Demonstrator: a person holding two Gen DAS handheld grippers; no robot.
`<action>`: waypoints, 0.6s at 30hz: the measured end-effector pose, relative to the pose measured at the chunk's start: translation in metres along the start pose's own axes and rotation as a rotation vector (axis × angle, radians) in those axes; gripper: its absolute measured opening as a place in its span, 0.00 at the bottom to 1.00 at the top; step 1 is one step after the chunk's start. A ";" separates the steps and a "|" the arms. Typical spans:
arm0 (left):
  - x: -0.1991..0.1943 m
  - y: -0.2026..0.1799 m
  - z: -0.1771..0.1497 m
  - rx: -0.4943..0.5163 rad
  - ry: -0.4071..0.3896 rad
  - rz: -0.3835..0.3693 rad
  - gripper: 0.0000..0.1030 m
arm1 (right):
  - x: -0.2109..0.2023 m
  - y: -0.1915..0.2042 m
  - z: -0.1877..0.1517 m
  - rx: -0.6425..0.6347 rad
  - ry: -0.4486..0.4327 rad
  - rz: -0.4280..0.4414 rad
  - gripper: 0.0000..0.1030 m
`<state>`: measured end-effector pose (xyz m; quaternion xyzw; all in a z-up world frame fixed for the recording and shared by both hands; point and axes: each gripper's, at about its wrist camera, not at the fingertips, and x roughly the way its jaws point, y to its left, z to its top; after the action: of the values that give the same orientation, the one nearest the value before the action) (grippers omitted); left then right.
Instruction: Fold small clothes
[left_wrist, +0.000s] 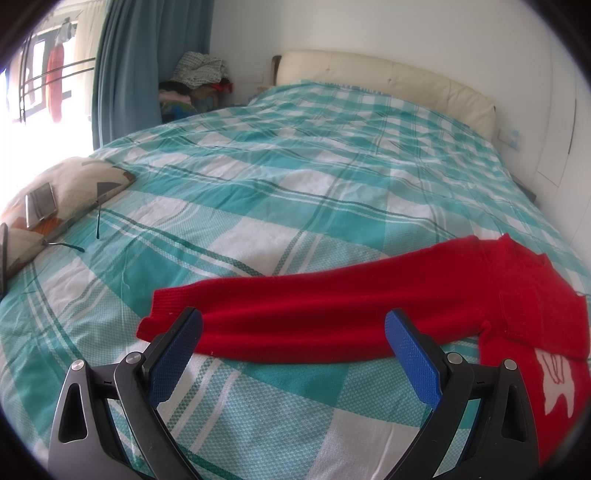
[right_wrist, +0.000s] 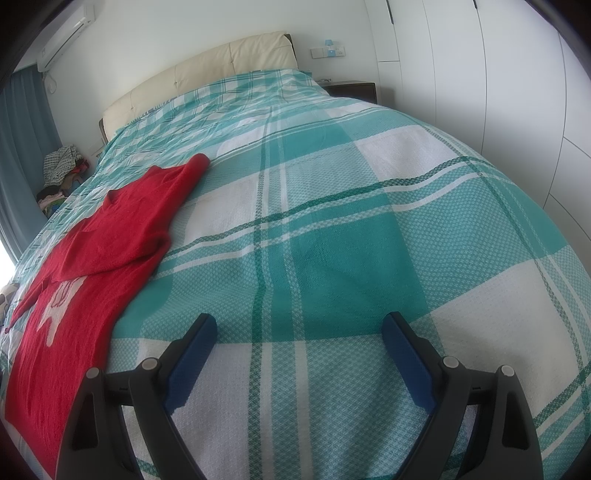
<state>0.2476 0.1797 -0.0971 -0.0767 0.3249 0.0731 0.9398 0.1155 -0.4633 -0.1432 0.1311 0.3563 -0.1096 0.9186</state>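
Two open grippers above a red sweater (left_wrist: 332, 314) on a plaid bedspread (left_wrist: 258, 192).
Left gripper (left_wrist: 293, 325), fingers spread wide, hovers over the outstretched sleeve (left_wrist: 280, 317); right gripper (right_wrist: 299, 330), equally wide and empty, hangs beside the sweater's body.

Sweater (left_wrist: 332, 317): flat on the bed (left_wrist: 295, 166), sleeve stretched out left.
Left gripper (left_wrist: 293, 332): just before that sleeve.
Right gripper (right_wrist: 299, 336): over bare bed, sweater to its left.
Pillow (left_wrist: 70, 192): far left edge.
Headboard (left_wrist: 388, 81): behind.
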 end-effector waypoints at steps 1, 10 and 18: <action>0.000 0.000 0.000 0.000 0.001 0.000 0.97 | 0.000 0.000 0.000 0.000 0.000 0.000 0.88; 0.000 0.000 0.000 0.001 0.003 0.000 0.97 | 0.000 0.000 0.000 0.000 0.000 0.000 0.88; 0.001 0.000 0.000 0.001 0.004 0.001 0.97 | 0.000 0.000 0.000 0.000 0.000 0.000 0.88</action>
<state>0.2482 0.1797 -0.0973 -0.0765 0.3268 0.0733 0.9391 0.1157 -0.4632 -0.1434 0.1310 0.3564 -0.1095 0.9186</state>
